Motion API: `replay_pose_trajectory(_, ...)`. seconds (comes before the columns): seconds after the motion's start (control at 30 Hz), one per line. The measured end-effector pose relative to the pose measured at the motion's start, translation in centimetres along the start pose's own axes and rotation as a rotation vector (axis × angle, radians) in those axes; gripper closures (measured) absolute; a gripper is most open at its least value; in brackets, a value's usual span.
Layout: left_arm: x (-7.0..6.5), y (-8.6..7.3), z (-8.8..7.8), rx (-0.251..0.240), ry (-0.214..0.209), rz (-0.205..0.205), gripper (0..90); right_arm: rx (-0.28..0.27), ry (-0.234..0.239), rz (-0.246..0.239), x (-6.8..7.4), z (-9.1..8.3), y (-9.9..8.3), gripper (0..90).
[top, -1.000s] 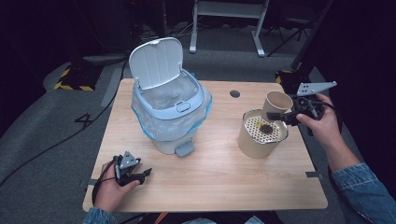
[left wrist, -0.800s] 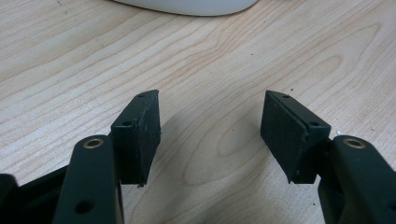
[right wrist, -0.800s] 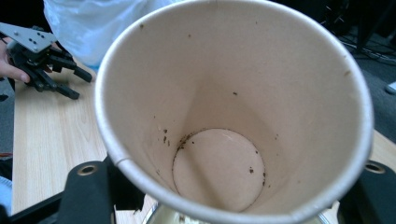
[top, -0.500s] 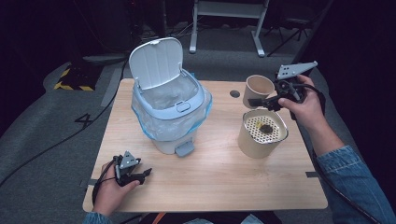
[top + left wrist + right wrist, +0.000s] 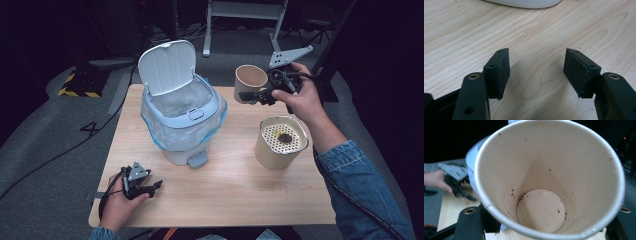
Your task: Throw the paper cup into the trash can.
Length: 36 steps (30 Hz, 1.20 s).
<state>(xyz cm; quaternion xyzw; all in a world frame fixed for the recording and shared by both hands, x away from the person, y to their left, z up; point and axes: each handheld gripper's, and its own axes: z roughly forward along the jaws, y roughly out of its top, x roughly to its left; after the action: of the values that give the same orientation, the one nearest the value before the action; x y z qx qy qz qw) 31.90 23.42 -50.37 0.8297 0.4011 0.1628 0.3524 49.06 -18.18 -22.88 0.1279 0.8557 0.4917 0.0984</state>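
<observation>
While the room around it lies dark, with a grey floor, black cables and a yellow-black striped mat at the upper left of the frame, the light wooden desk fills the middle of the high view. A pale blue pedal bin stands left of centre on it, lid raised and a clear liner inside; a cream canister with a perforated insert stands at the right.

At the lower left of the frame the left gripper rests on the desk, its fingers spread wide apart with only bare wood between them. At the upper right the right gripper has its fingers clamped on the wall of a paper cup, which is tipped on its side in the air with its mouth facing the camera; the right gripper view shows it empty but for dark specks.

Compared with a second ago, the cup has left the spot beside the canister and now sits higher and further left, nearer the bin. The left hand has not moved.
</observation>
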Motion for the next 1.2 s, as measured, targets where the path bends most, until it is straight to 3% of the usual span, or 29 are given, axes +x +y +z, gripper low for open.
replay_pose_trajectory(0.17,0.0,0.0,0.0,0.001,-0.001,-0.001,38.2,-0.040,0.020,-0.007,0.8,2.1,1.8,31.6)
replay_pose_trajectory(0.37,0.0,0.0,0.0,0.000,-0.004,-0.005,38.2,-0.039,0.037,-0.022,1.8,5.2,3.8,31.3)
replay_pose_trajectory(0.83,0.0,0.0,0.0,-0.001,-0.010,-0.006,38.2,0.051,0.046,0.002,2.5,11.6,5.4,31.0)
replay_pose_trajectory(1.13,0.1,-0.1,-0.1,-0.004,-0.015,-0.008,38.3,0.117,0.037,-0.011,2.8,13.7,5.1,30.4)
replay_pose_trajectory(1.2,0.1,-0.1,-0.1,-0.006,-0.016,-0.009,38.3,0.131,0.037,-0.015,2.7,13.9,5.0,25.8)
